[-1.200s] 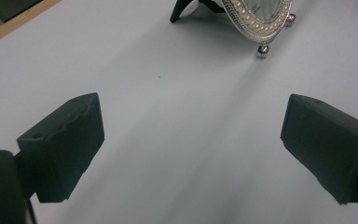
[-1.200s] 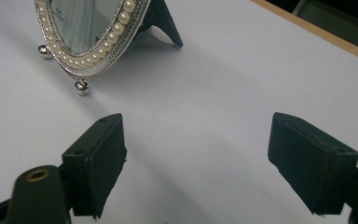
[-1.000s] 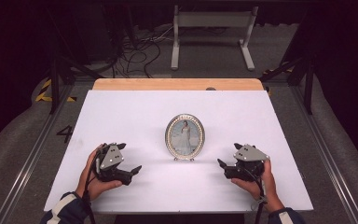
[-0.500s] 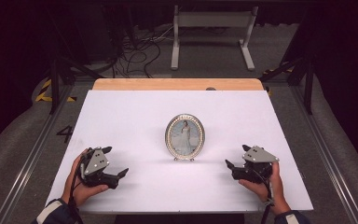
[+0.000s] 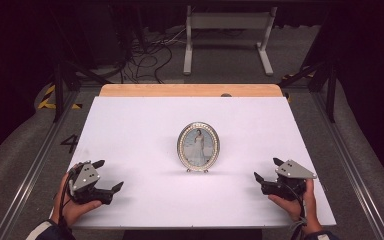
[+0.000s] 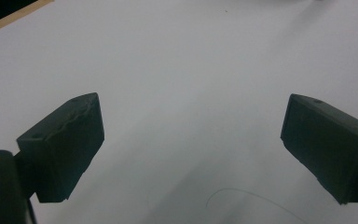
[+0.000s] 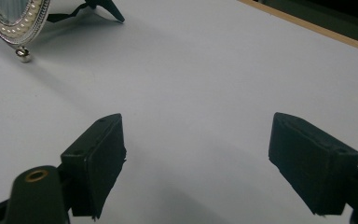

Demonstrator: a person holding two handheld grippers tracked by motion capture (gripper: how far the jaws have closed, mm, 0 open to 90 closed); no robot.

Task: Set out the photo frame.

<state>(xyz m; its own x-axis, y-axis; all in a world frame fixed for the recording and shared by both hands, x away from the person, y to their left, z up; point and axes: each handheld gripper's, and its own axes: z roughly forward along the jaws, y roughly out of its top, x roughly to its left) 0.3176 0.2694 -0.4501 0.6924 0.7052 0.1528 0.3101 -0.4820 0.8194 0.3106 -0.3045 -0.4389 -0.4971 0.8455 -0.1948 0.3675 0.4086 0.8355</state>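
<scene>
- At the middle of the white table top we see an oval picture frame standing upright on small feet, its beaded silver rim around a portrait of a figure in a long pale dress.
- Left of the frame and nearer to us, close to the table's near edge, we hold the left gripper in our left hand; it is well apart from the frame and its jaws point roughly toward the frame's side of the table.
- In the left gripper view we see its two black jaws spread wide over bare white surface, with nothing between them.
- Right of the frame and again nearer to us, we hold the right gripper in our right hand, also well apart from the frame.
- In the right gripper view its jaws stand wide with nothing between them, and the frame's rim and a dark back stand show at the upper left, beyond the jaws.
</scene>
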